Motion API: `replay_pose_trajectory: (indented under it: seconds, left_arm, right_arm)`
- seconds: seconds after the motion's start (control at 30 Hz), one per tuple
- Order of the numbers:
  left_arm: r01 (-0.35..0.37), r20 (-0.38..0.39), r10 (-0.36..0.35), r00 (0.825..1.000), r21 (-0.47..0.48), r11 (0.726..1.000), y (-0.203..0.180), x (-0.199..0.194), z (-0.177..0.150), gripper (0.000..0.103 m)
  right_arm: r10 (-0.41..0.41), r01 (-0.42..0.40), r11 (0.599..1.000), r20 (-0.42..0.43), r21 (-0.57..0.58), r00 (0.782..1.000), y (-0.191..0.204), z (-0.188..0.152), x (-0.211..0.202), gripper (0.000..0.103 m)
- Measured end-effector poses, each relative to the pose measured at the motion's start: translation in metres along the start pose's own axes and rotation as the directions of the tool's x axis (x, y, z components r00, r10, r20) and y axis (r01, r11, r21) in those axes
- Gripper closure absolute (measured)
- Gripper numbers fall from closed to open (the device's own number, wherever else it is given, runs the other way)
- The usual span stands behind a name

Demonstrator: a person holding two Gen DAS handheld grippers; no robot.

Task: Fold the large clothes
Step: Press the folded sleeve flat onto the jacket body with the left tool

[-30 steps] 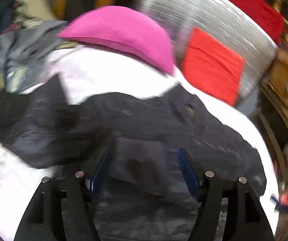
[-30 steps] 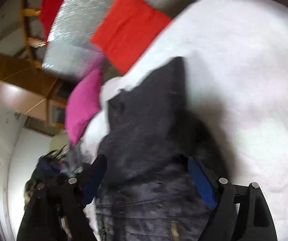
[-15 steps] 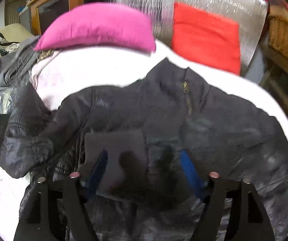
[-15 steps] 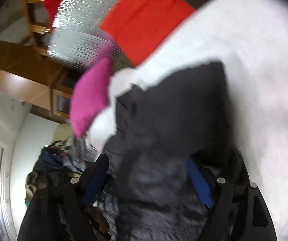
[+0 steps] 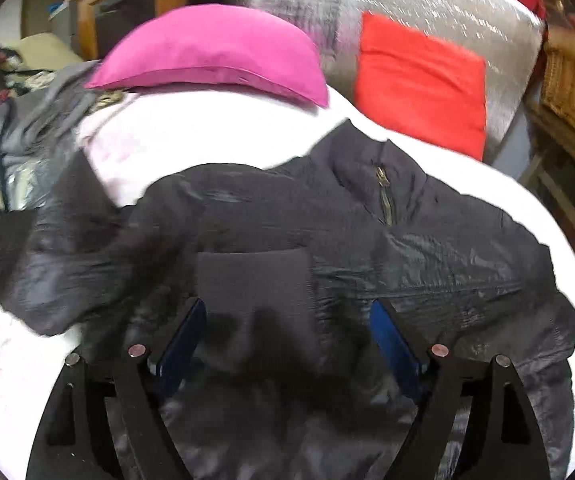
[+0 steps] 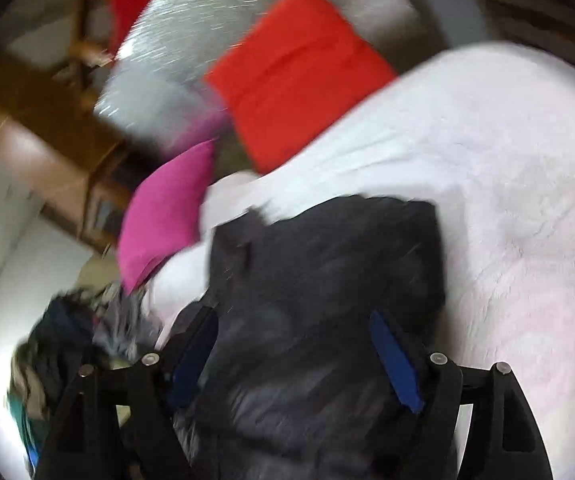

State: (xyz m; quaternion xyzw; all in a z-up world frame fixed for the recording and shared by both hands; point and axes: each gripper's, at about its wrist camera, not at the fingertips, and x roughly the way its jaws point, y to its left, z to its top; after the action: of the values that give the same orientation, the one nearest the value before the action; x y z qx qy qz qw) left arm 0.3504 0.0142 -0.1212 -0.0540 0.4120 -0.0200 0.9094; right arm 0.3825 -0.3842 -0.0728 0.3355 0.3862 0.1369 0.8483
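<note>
A dark puffy jacket (image 5: 427,260) lies front-up on the white bed cover (image 5: 207,132), its zipped collar towards the pillows. Its left sleeve is folded in over the body, so the matte cuff (image 5: 251,276) rests on the chest. My left gripper (image 5: 287,308) hovers over that cuff. Its jaws are opening, and the pads stand clear on both sides of the cuff. In the right wrist view my right gripper (image 6: 293,320) is open above the jacket (image 6: 327,248), near its right side. Fabric lies beneath the fingers but is not pinched.
A pink pillow (image 5: 215,56) and a red cushion (image 5: 419,80) lean at the head of the bed, against a silver panel (image 5: 407,4). A heap of other clothes (image 5: 27,132) lies at the left edge. A wicker basket (image 5: 567,76) stands on the right. White cover (image 6: 507,160) stretches right of the jacket.
My left jaws have spread wider and the cuff now lies free on the jacket's chest. The right view has rolled and shifted sideways, and both pillows have moved in it.
</note>
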Motion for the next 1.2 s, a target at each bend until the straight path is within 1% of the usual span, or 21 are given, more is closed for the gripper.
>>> replay_pose_trajectory:
  seconds: [0.07, 0.1, 0.13, 0.17, 0.2, 0.27, 0.37, 0.43, 0.47, 0.5, 0.53, 0.57, 0.63, 0.73, 0.87, 0.93, 0.97, 1.0, 1.07, 1.13, 1.2]
  left_arm:
    - [0.003, -0.005, -0.003, 1.000, -0.061, 0.998, 0.016, 0.002, -0.001, 0.018]
    - [-0.022, -0.044, 0.018, 0.999, -0.108, 0.994, 0.026, 0.012, -0.002, 0.017]
    - [-0.039, -0.085, 0.029, 0.996, -0.123, 0.992, 0.031, 0.020, -0.005, 0.017]
    - [-0.067, -0.209, 0.041, 0.977, -0.119, 0.991, 0.035, 0.043, -0.007, 0.017]
    - [-0.087, -0.253, 0.056, 0.966, -0.114, 0.990, 0.036, 0.053, -0.008, 0.017]
    - [-0.098, -0.219, 0.067, 0.973, -0.131, 0.987, 0.040, 0.041, -0.005, 0.017]
    - [-0.082, -0.120, 0.065, 0.991, -0.149, 0.985, 0.041, 0.016, 0.001, 0.017]
    - [-0.076, -0.099, 0.063, 0.993, -0.134, 0.988, 0.039, 0.015, 0.003, 0.017]
    - [-0.084, -0.113, 0.072, 0.991, -0.106, 0.991, 0.035, 0.020, 0.000, 0.017]
    - [-0.127, -0.167, 0.115, 0.979, -0.061, 0.990, 0.030, 0.033, -0.003, 0.017]
    - [-0.167, -0.239, 0.154, 0.959, -0.033, 0.985, 0.029, 0.050, -0.008, 0.014]
    - [-0.166, -0.258, 0.150, 0.954, -0.042, 0.985, 0.031, 0.055, -0.010, 0.013]
    - [-0.154, -0.252, 0.124, 0.960, -0.104, 0.983, 0.036, 0.047, -0.005, 0.013]
    - [-0.107, -0.174, 0.079, 0.982, -0.162, 0.981, 0.046, 0.020, 0.007, 0.013]
    - [-0.078, -0.097, 0.060, 0.993, -0.194, 0.978, 0.056, 0.002, 0.016, 0.013]
    - [-0.092, -0.123, 0.073, 0.990, -0.154, 0.984, 0.049, 0.010, 0.014, 0.013]
    - [-0.124, -0.147, 0.107, 0.983, -0.111, 0.986, 0.044, 0.019, 0.009, 0.013]
    - [-0.179, -0.184, 0.167, 0.969, -0.049, 0.983, 0.037, 0.033, 0.005, 0.013]
    - [-0.218, -0.213, 0.221, 0.952, 0.037, 0.975, 0.030, 0.054, -0.003, 0.010]
    - [-0.232, -0.195, 0.234, 0.952, 0.036, 0.972, 0.029, 0.054, -0.002, 0.010]
    - [-0.232, -0.176, 0.232, 0.957, 0.023, 0.972, 0.027, 0.041, 0.007, 0.010]
  right_arm:
    - [0.027, -0.027, 1.000, -0.025, -0.003, 0.999, 0.001, -0.018, -0.003, 0.019]
    - [0.023, -0.023, 1.000, -0.051, -0.006, 0.998, -0.003, -0.027, 0.004, 0.019]
    - [-0.021, 0.022, 1.000, -0.079, 0.009, 0.997, -0.013, -0.033, 0.015, 0.019]
    - [-0.059, 0.063, 0.997, -0.106, 0.035, 0.993, -0.023, -0.037, 0.025, 0.019]
    - [-0.070, 0.085, 0.991, -0.147, 0.099, 0.987, -0.036, -0.041, 0.032, 0.019]
    - [-0.049, 0.064, 0.991, -0.120, 0.118, 0.991, -0.033, -0.041, 0.020, 0.019]
    - [-0.036, 0.039, 0.998, -0.064, 0.047, 0.997, -0.010, -0.036, 0.000, 0.019]
    - [-0.001, 0.002, 1.000, -0.046, 0.022, 0.999, -0.002, -0.035, -0.006, 0.019]
    - [-0.002, 0.003, 1.000, -0.047, 0.015, 0.999, -0.004, -0.035, -0.004, 0.019]
    - [-0.023, 0.024, 1.000, -0.062, 0.020, 0.998, -0.011, -0.037, 0.002, 0.019]
    - [-0.057, 0.062, 0.997, -0.099, 0.054, 0.993, -0.026, -0.039, 0.013, 0.019]
    - [-0.054, 0.068, 0.992, -0.131, 0.103, 0.990, -0.038, -0.039, 0.026, 0.019]
    - [-0.007, 0.026, 0.984, -0.107, 0.178, 0.994, -0.046, -0.034, 0.028, 0.019]
    - [-0.029, 0.039, 0.993, -0.085, 0.113, 0.996, -0.026, -0.025, 0.018, 0.019]
    - [0.011, -0.007, 0.998, -0.070, 0.058, 0.998, -0.006, -0.024, 0.004, 0.019]
    - [0.008, -0.003, 0.998, -0.083, 0.057, 0.997, -0.007, -0.026, 0.008, 0.019]
    - [-0.016, 0.023, 0.997, -0.098, 0.070, 0.995, -0.013, -0.027, 0.014, 0.019]
    - [-0.044, 0.056, 0.994, -0.119, 0.096, 0.992, -0.024, -0.030, 0.023, 0.019]
    - [-0.041, 0.060, 0.990, -0.146, 0.130, 0.988, -0.038, -0.032, 0.036, 0.019]
    - [-0.047, 0.065, 0.990, -0.136, 0.129, 0.990, -0.031, -0.030, 0.032, 0.019]
    - [-0.030, 0.037, 0.997, -0.114, 0.067, 0.993, -0.011, -0.025, 0.022, 0.019]
